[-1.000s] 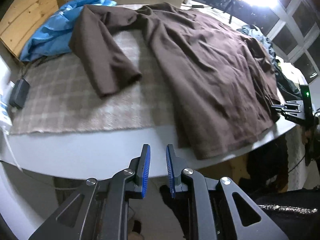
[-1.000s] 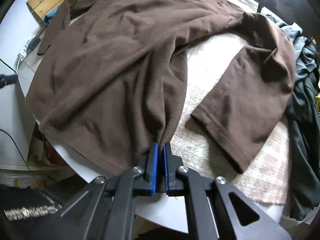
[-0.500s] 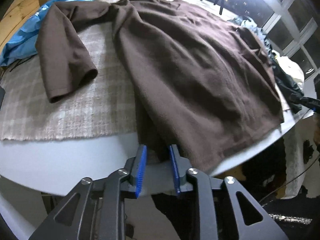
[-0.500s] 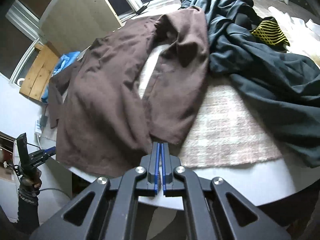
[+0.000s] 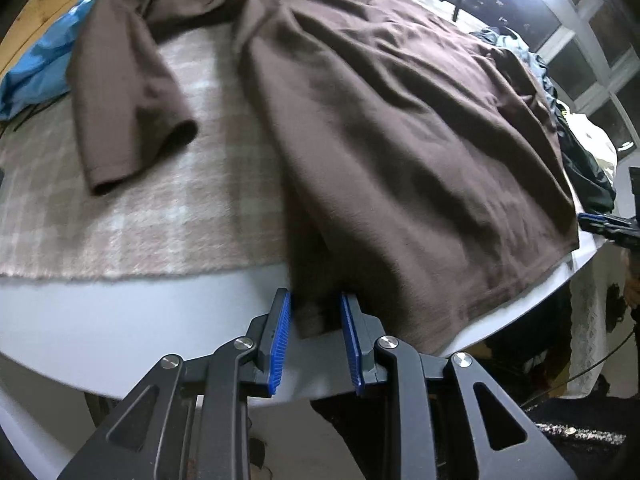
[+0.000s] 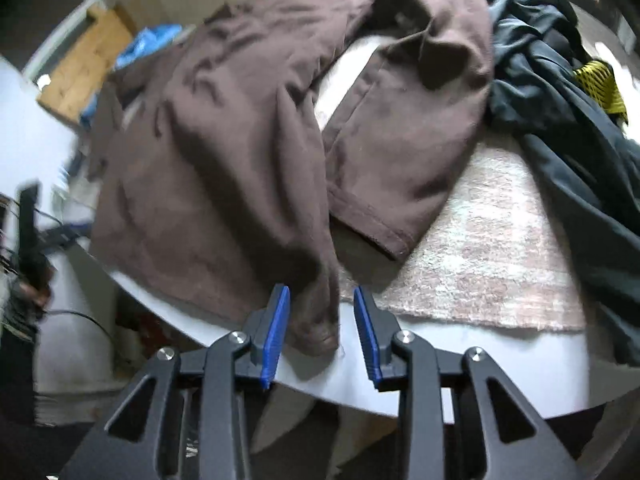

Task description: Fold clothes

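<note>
A: On the white surface (image 5: 120, 320), where does the brown top (image 5: 400, 140) lie?

B: Spread flat over a plaid cloth (image 5: 140, 220), its hem hanging past the surface's near edge.

A: And the tools?

B: The left tool (image 5: 316, 332) stands wide apart, one hem corner lying loose between its blue pads. The right tool (image 6: 322, 330) is equally wide around the opposite hem corner. Beside the top's far sleeve lies a dark garment (image 6: 560, 120).
</note>
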The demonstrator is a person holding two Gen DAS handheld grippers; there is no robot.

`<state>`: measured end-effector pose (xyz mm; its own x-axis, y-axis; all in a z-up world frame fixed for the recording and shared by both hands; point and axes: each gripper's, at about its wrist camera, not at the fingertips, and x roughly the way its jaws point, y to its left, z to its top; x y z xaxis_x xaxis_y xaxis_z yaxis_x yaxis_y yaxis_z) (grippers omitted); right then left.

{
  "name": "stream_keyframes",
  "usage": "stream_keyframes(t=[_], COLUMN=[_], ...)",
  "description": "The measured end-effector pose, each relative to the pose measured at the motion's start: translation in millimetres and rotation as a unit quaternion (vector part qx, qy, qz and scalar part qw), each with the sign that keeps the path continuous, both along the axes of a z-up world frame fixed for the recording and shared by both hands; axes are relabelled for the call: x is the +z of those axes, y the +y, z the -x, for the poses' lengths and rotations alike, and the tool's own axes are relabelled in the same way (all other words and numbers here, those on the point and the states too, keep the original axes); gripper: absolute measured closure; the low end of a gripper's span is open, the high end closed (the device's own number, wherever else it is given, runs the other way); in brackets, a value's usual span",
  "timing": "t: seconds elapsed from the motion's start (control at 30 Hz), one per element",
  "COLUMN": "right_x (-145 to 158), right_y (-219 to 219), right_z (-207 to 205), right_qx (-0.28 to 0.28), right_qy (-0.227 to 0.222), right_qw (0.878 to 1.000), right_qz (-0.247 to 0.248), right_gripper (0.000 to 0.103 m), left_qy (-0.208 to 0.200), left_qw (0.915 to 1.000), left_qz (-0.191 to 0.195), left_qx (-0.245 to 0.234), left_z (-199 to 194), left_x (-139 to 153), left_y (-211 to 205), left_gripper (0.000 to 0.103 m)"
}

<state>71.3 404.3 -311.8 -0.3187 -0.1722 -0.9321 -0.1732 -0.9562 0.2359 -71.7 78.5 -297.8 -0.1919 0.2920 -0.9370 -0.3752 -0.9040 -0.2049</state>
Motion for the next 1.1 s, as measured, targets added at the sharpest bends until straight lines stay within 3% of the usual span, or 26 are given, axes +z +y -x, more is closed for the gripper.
stream_keyframes(t=[0.07,0.1,0.13,0.17,0.3,0.4,0.47,0.53,0.67,0.7,0.73,0.87,0.97,1.07,1.1], right_x=[-7,-10,-11,-12,17,59,70,80,13,-5,-2,33,59,84,90], right_y=[-4,-5,-7,-8,5,22,21,19,-8,-13,-9,15,33,51,59], right_z=[1,1,1,0,-9,-22,-30,-37,-27,-27,-23,-6,7,20,36], right_qx=[0.011,0.016,0.019,0.023,-0.001,-0.028,-0.038,-0.047,-0.044,-0.044,-0.044,-0.046,-0.047,-0.048,-0.051], right_qy=[-0.002,-0.002,0.000,0.003,0.053,0.113,0.138,0.161,0.051,0.019,0.019,0.051,0.076,0.100,0.113], right_qw=[1.000,1.000,0.999,0.999,0.995,0.985,0.981,0.977,0.993,0.995,0.995,0.994,0.993,0.991,0.989], right_qz=[0.007,0.019,0.029,0.038,0.084,0.124,0.128,0.130,0.102,0.091,0.088,0.084,0.081,0.078,0.079], right_gripper=[0.070,0.075,0.086,0.098,0.099,0.099,0.099,0.099,0.099,0.099,0.099,0.094,0.074,0.067,0.058], left_qy=[0.003,0.007,0.012,0.019,0.049,0.081,0.110,0.123,0.050,0.031,0.012,0.008,0.014,0.027,0.031], left_qw=[1.0000,0.9999,0.9998,0.9997,0.9986,0.9954,0.9916,0.9893,0.9932,0.9936,0.9938,0.9945,0.9954,0.9967,0.9970], left_qz=[-0.002,0.000,0.003,0.006,0.005,-0.006,-0.003,-0.002,0.054,0.051,0.041,0.047,0.051,0.044,0.041], left_qx=[-0.007,-0.012,-0.017,-0.016,0.020,0.051,0.068,0.079,0.090,0.096,0.103,0.094,0.080,0.064,0.058], left_z=[1,0,0,-2,-7,-17,-25,-26,-6,-1,4,9,35,77,91], left_x=[0,1,2,5,38,86,115,122,41,25,13,14,30,46,51], left_y=[7,10,13,13,-11,-42,-63,-83,-81,-80,-81,-79,-69,-53,-47], left_gripper=[0.080,0.086,0.096,0.096,0.099,0.100,0.100,0.100,0.100,0.100,0.100,0.099,0.094,0.096,0.095])
